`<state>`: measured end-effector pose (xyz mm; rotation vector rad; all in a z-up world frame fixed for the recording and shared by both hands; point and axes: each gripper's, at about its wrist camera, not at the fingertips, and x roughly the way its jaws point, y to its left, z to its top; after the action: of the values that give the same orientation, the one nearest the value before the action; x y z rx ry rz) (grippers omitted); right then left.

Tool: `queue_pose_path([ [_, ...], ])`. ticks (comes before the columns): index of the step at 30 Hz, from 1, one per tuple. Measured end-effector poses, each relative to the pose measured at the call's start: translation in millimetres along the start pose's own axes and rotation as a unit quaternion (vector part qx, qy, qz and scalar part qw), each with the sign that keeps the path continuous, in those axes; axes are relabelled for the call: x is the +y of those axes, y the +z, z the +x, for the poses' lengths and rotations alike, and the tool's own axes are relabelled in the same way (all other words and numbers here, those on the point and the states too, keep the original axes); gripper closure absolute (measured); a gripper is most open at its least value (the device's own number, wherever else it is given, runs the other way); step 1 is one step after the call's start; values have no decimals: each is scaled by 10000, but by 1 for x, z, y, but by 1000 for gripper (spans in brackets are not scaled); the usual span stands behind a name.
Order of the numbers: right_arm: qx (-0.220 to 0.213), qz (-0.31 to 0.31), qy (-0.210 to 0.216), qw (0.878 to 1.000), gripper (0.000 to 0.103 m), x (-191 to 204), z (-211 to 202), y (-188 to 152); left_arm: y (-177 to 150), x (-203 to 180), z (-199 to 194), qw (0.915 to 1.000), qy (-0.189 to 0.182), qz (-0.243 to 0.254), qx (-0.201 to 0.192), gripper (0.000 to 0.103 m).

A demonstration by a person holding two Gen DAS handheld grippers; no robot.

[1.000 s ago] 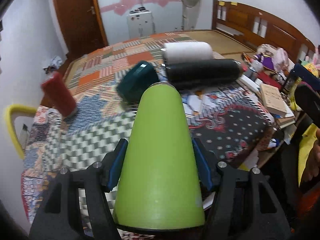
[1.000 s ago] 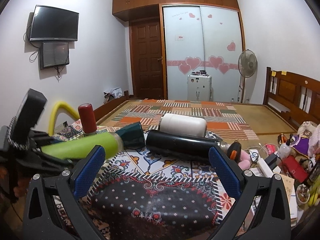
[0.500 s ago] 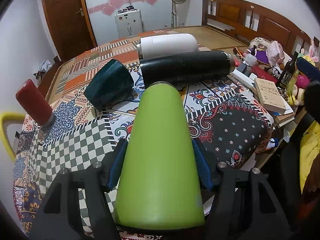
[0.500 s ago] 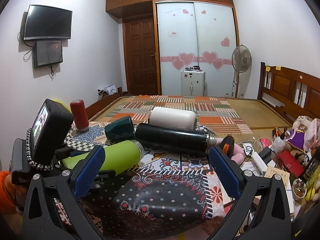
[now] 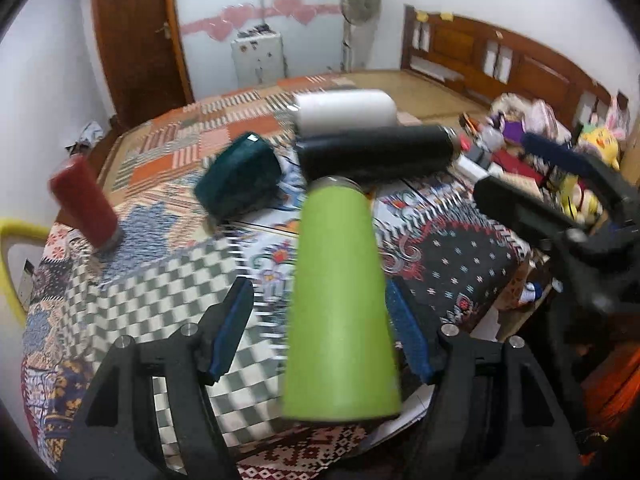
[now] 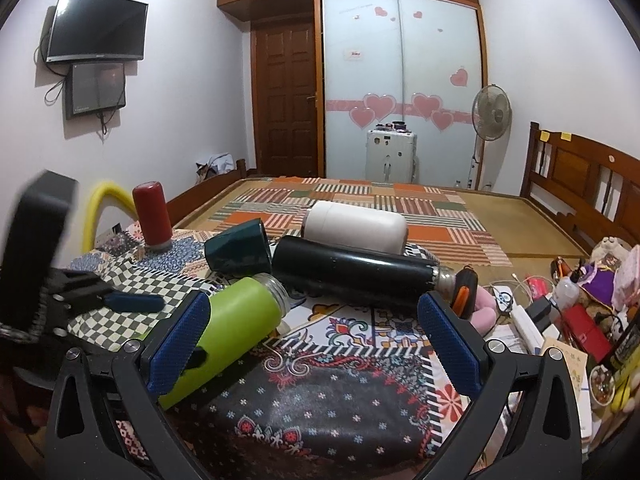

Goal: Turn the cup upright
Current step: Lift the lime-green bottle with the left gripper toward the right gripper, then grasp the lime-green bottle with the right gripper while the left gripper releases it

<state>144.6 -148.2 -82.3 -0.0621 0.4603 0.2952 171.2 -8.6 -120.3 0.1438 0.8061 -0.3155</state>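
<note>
At far left a matte red cup (image 6: pixel 152 214) stands mouth-down on the patchwork cloth (image 6: pixel 344 412); the left wrist view shows it tilted and blurred. Next to the right lies a dark teal cup (image 6: pixel 238 247) on its side, smooth and tapered. The lime green bottle (image 5: pixel 340 300) is a matte cylinder with a steel threaded neck, lying tilted, neck toward the black flask (image 6: pixel 352 270), base near the cloth's edge. The left gripper (image 5: pixel 320 320) now stands spread: its blue ribbed pads flank the bottle, the left pad clearly apart from it, the right pad close beside it, contact unclear. Half a second ago both pads pressed the bottle's sides. Behind the glossy flask lies a white, rounded flask (image 6: pixel 354 226).

Only the right wrist view shows the bottle's steel neck, the wall television (image 6: pixel 96 28) and the left gripper's body from the side. Only the left wrist view shows the right gripper's black frame in the air at right. The right gripper (image 6: pixel 320 336) has jaws wide apart, holding nothing, its left pad in front of the bottle, as before. At far right sit books and toys.
</note>
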Motion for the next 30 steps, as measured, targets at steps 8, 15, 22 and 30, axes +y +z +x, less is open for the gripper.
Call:
queue_pose_path([
  [8, 394, -324, 127, 9986, 0, 20, 34, 3, -19, 58, 3, 9987, 325, -354, 184, 28],
  [15, 1124, -315, 565, 9916, 0, 31, 62, 3, -45, 68, 17, 9982, 314, -374, 361, 27],
  [22, 1695, -325, 799, 9817, 1, 37, 78, 5, -51, 66, 18, 9987, 228, -421, 188, 27],
  [30, 2624, -102, 1126, 9583, 1, 42, 108, 1, -53, 51, 19, 9996, 51, -271, 69, 20],
])
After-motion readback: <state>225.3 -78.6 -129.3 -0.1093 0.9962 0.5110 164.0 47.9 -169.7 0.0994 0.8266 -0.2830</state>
